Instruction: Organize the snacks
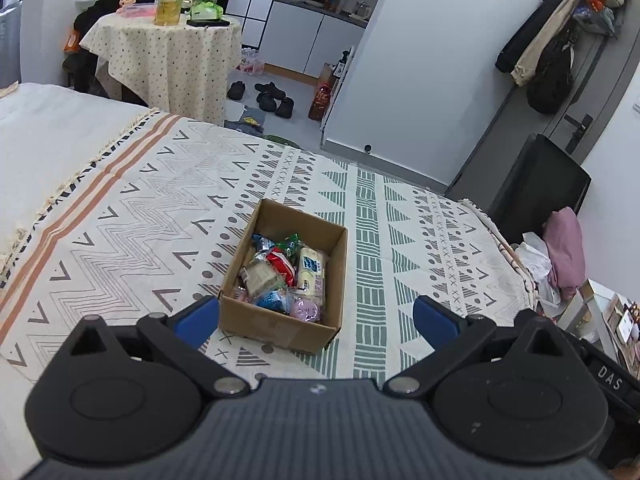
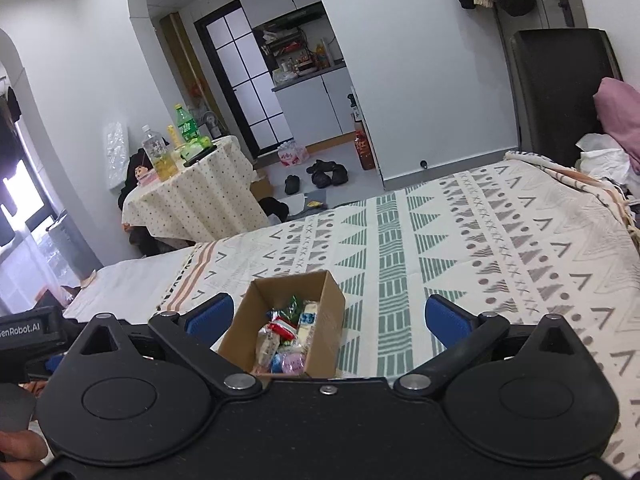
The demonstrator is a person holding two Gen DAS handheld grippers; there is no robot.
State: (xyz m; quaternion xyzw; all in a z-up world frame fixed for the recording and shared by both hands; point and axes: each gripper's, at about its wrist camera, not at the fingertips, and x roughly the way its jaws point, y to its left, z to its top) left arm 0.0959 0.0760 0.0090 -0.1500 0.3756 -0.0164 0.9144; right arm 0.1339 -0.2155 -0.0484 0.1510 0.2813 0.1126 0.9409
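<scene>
On the bed, snacks (image 1: 282,276) are seen packed in a box (image 1: 276,322); the task is judged near done.
Left gripper (image 1: 316,318) and right gripper (image 2: 330,320) are held wide open and empty, box at 12 o'clock; no loose snack is seen for picking.

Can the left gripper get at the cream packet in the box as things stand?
Probably yes. The left gripper is open and empty, just short of the cardboard box, which has no lid. The cream packet lies on top by the right wall, uncovered; that wall and neighbouring snacks leave tight room for the fingers.
</scene>
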